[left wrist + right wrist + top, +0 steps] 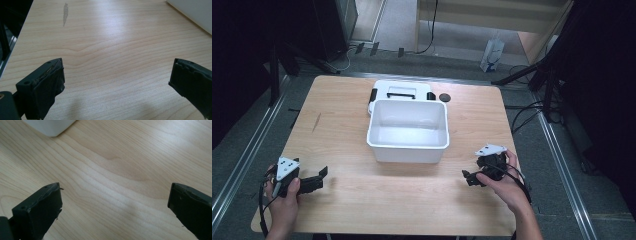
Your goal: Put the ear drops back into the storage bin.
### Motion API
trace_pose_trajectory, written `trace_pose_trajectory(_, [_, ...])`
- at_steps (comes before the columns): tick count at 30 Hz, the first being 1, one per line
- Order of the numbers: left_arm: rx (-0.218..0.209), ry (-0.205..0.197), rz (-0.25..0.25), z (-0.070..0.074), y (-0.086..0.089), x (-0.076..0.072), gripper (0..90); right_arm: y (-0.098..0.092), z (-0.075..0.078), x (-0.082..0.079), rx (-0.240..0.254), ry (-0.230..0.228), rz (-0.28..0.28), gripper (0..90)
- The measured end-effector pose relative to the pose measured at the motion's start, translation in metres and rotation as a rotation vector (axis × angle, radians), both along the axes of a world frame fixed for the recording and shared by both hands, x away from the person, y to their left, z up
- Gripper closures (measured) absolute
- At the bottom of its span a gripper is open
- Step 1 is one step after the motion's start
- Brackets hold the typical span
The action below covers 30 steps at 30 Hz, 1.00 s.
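A white plastic bin (408,145) stands empty in the middle of the wooden table (362,200). Behind it lies a white lid (384,90) with a black handle. Near the table's front left, a hand holds my left gripper (321,179), open, pointing right toward the bin. My right gripper (468,178) is held at the front right, open, pointing left. In the left gripper view the gripper (117,72) has its jaws wide apart over bare wood, with the bin's wall (197,12) at the top right. The right gripper (115,192) is likewise empty, with a bin corner (50,126) at the top left.
A small black round object (444,97) lies on the table beside the lid. A dark streak (65,12) marks the wood at the left. Metal rails and stands run along the floor around the table. A white bag (492,55) stands on the floor beyond.
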<state>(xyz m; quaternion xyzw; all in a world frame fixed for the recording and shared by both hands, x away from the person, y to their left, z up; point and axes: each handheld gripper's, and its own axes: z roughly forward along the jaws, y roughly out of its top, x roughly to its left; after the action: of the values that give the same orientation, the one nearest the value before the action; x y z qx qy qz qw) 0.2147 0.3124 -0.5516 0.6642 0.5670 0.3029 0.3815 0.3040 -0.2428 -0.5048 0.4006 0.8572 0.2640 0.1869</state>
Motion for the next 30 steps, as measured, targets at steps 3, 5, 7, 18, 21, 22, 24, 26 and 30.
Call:
trace_pose_trajectory(3, [0.0,-0.001,0.001,0.0,0.0,0.0,0.4,-0.008,-0.007,-0.007,0.033,-0.026,-0.031,0.0])
trace_pose_trajectory(5, [0.0,-0.001,0.002,0.0,0.0,0.0,0.4,-0.014,-0.012,-0.012,0.064,-0.043,-0.05,0.0])
trace_pose_trajectory(7, [0.0,-0.001,0.003,0.0,0.0,0.0,0.4,-0.019,-0.017,-0.017,0.087,-0.068,-0.068,0.0])
trace_pose_trajectory(18, [-0.004,-0.001,-0.001,0.0,0.001,0.0,0.4,-0.047,-0.04,-0.04,0.233,-0.248,-0.216,0.0])
trace_pose_trajectory(21, [-0.006,0.0,0.0,0.0,0.001,0.0,0.4,-0.053,-0.042,-0.044,0.277,-0.271,-0.26,0.0])
trace_pose_trajectory(22, [-0.007,-0.001,-0.002,0.0,0.001,0.0,0.4,-0.054,-0.042,-0.045,0.293,-0.281,-0.268,0.0])
trace_pose_trajectory(24, [-0.014,-0.004,0.0,0.0,0.002,-0.001,0.4,-0.057,-0.041,-0.048,0.314,-0.31,-0.294,0.0])
trace_pose_trajectory(26, [-0.017,-0.007,0.006,0.0,0.002,-0.001,0.4,-0.057,-0.041,-0.048,0.318,-0.323,-0.31,0.0])
trace_pose_trajectory(30, [0.001,-0.013,0.014,0.0,0.001,-0.001,0.4,-0.058,-0.041,-0.048,0.321,-0.322,-0.31,0.0])
